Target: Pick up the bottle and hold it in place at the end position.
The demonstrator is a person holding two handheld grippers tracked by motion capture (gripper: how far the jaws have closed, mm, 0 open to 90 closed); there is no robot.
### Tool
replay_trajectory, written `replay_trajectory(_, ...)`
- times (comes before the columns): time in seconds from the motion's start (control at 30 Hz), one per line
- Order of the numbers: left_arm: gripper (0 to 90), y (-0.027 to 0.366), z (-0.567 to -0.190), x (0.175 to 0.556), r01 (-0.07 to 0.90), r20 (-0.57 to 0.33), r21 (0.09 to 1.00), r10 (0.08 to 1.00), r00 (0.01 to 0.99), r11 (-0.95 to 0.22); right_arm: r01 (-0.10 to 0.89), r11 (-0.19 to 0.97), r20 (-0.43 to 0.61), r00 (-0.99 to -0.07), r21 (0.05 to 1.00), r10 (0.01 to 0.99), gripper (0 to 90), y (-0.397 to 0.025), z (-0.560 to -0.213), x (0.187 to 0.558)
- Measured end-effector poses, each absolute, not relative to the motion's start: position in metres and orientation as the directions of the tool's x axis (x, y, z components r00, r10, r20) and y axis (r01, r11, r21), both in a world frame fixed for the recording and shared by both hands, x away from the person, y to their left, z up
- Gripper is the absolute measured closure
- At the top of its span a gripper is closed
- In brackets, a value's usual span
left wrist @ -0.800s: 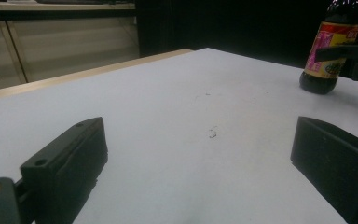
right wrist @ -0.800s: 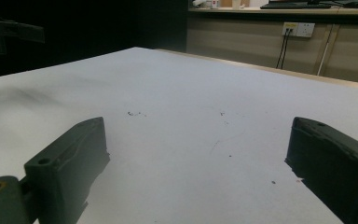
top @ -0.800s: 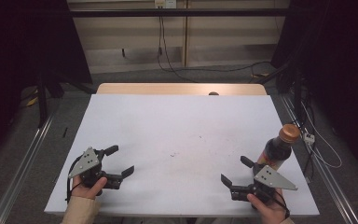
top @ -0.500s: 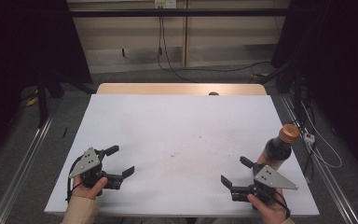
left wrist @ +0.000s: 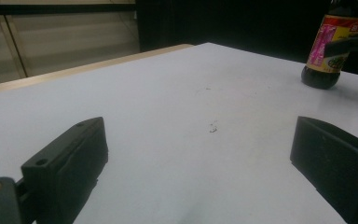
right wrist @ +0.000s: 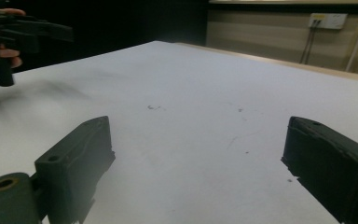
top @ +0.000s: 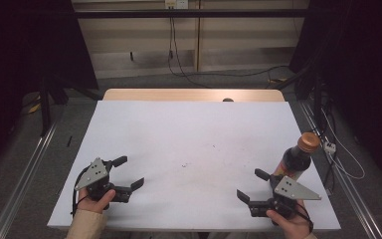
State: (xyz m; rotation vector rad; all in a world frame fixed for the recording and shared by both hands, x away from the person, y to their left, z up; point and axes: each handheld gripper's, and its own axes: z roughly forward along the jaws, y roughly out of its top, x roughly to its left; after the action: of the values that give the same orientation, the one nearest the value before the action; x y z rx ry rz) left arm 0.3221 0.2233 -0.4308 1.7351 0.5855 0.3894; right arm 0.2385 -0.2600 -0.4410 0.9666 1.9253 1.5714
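Left gripper [top: 129, 173]: held low at the near left of the white table [top: 189, 134], jaws spread wide, nothing between them.
Right gripper [top: 252, 185]: near right, jaws wide apart, empty.
Bottle [top: 297, 157]: dark, brown-capped, upright at the right edge just behind the right gripper; base hidden by its grey plate, label unreadable.

Left gripper [top: 129, 173]: black body, two blocky black jaws, each with a small round hole near its top; grey three-cornered plate with dark screw dots. Right gripper [top: 252, 185]: same build, same plate. Black cable loops under each. Beige sleeve [top: 83, 225] on the left arm.
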Motion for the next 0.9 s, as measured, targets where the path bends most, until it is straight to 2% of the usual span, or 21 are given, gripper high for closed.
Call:
replay_trajectory(0.47, 3.9, 0.221, -0.432, 0.323, 0.185, -0.052, 0.967, 0.577, 0.815, -0.174, 0.242, 0.088, 0.095, -0.650, 0.966, 0.754, 13.8, -0.285, -0.435, 0.223)
replay_trajectory(0.9, 3.9, 0.219, -0.432, 0.323, 0.184, -0.045, 0.965, 0.575, 0.817, -0.185, 0.242, 0.091, 0.095, -0.659, 0.966, 0.746, 13.8, -0.303, -0.432, 0.217)
